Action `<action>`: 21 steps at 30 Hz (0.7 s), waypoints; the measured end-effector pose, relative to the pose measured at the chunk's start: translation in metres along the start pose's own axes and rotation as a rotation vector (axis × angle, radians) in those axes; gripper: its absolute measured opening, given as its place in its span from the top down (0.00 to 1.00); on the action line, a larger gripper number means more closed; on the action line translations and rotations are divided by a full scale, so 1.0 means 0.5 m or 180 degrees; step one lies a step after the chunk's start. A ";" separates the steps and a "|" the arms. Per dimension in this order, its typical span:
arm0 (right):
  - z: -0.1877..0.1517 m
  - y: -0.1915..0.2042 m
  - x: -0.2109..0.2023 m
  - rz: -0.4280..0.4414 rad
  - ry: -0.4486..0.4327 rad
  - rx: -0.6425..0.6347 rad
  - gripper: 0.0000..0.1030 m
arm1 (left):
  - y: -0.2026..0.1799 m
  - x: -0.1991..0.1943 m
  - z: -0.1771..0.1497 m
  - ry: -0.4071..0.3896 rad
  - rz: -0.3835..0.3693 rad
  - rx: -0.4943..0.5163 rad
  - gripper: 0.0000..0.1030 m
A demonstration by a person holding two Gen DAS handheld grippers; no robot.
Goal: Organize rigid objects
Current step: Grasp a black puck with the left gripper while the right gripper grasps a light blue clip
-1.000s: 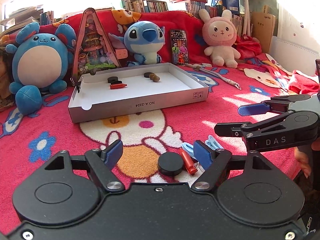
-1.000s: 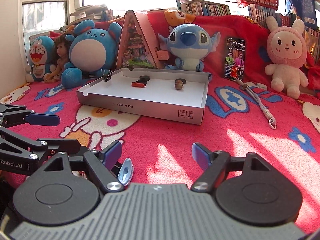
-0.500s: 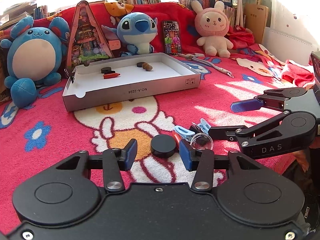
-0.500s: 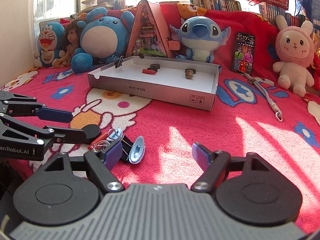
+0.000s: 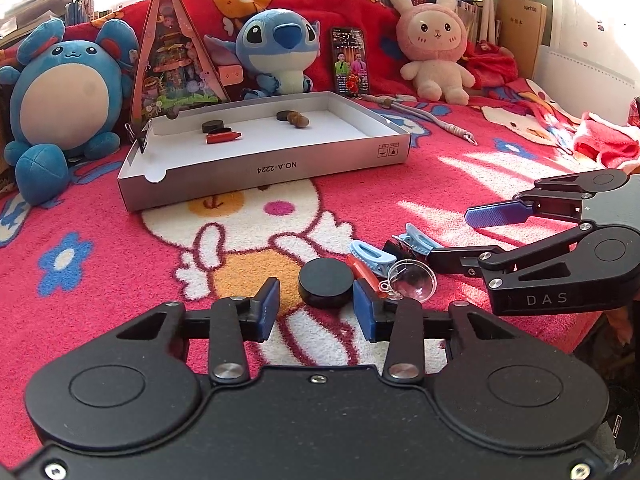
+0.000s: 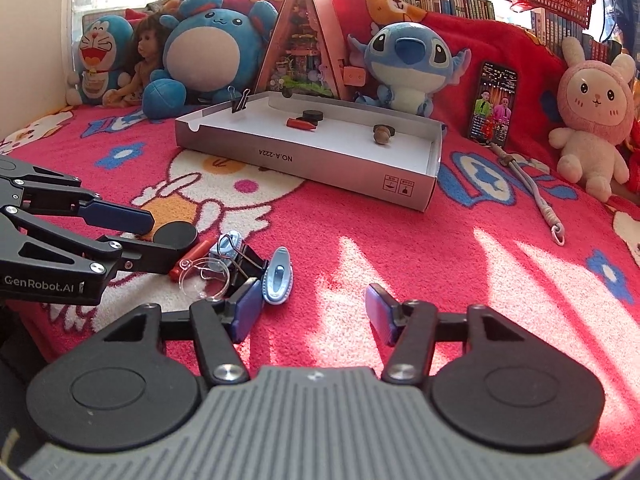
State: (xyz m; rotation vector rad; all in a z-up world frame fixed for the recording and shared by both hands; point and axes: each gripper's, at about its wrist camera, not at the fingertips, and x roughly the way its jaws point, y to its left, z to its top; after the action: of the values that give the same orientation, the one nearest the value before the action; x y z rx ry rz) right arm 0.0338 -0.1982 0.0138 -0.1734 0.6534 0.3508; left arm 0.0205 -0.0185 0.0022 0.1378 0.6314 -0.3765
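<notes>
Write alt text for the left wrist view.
The left gripper is closing around a black disc on a red blanket; a gap shows at its left. Clips lie beside it, and a white box sits farther back.

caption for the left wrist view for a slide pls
Left gripper closing around a black disc on the red blanket, small clutter beside it, white tray beyond.
</notes>
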 end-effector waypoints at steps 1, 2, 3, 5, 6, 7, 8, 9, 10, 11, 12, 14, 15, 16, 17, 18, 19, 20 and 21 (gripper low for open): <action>0.001 -0.002 0.001 -0.0028 0.0012 -0.0005 0.32 | 0.001 0.001 0.001 0.0000 0.0005 -0.0002 0.65; 0.001 -0.005 0.002 -0.0047 0.0020 0.0000 0.32 | 0.002 0.003 0.003 0.0002 0.0017 -0.0009 0.66; 0.001 -0.009 0.003 -0.0067 0.0030 0.0016 0.32 | 0.004 0.005 0.004 0.0003 0.0028 -0.0019 0.66; 0.000 -0.017 0.006 -0.0127 0.0049 0.0059 0.32 | 0.009 0.007 0.005 0.0003 0.0043 -0.0047 0.66; 0.000 -0.023 0.007 -0.0167 0.0053 0.0090 0.32 | 0.011 0.009 0.006 0.0006 0.0052 -0.0065 0.67; 0.000 -0.027 0.008 -0.0203 0.0061 0.0126 0.32 | 0.013 0.010 0.007 0.0008 0.0058 -0.0080 0.67; 0.000 -0.032 0.010 -0.0231 0.0066 0.0165 0.32 | 0.014 0.011 0.008 0.0008 0.0062 -0.0091 0.67; 0.001 -0.036 0.011 -0.0267 0.0072 0.0210 0.32 | 0.015 0.012 0.009 0.0007 0.0070 -0.0100 0.67; 0.002 -0.039 0.013 -0.0301 0.0083 0.0247 0.32 | 0.017 0.012 0.010 0.0004 0.0080 -0.0106 0.67; 0.003 -0.041 0.014 -0.0323 0.0101 0.0278 0.32 | 0.017 0.013 0.011 0.0000 0.0096 -0.0113 0.67; 0.005 -0.042 0.014 -0.0329 0.0119 0.0325 0.32 | 0.017 0.013 0.011 0.0001 0.0104 -0.0116 0.67; 0.009 -0.040 0.013 -0.0308 0.0149 0.0409 0.32 | 0.018 0.014 0.013 0.0000 0.0106 -0.0132 0.67; 0.010 -0.037 0.012 -0.0290 0.0159 0.0424 0.32 | 0.019 0.015 0.014 0.0002 0.0100 -0.0142 0.67; 0.011 -0.032 0.011 -0.0271 0.0161 0.0430 0.32 | 0.019 0.016 0.015 0.0007 0.0093 -0.0153 0.67; 0.012 -0.028 0.010 -0.0253 0.0163 0.0439 0.32 | 0.020 0.016 0.016 0.0011 0.0085 -0.0169 0.67; 0.014 -0.024 0.010 -0.0233 0.0166 0.0452 0.32 | 0.020 0.017 0.017 0.0014 0.0076 -0.0189 0.67; 0.016 -0.020 0.010 -0.0213 0.0169 0.0467 0.32 | 0.020 0.018 0.019 0.0013 0.0072 -0.0201 0.67; 0.018 -0.016 0.010 -0.0194 0.0170 0.0486 0.32 | 0.021 0.019 0.021 0.0008 0.0072 -0.0208 0.67; 0.021 -0.014 0.010 -0.0169 0.0163 0.0519 0.32 | 0.021 0.020 0.021 -0.0004 0.0080 -0.0216 0.67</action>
State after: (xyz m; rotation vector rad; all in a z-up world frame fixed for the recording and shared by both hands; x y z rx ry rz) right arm 0.0460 -0.2004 0.0190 -0.0442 0.7236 0.2413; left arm 0.0378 -0.0146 0.0048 0.0807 0.6399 -0.3303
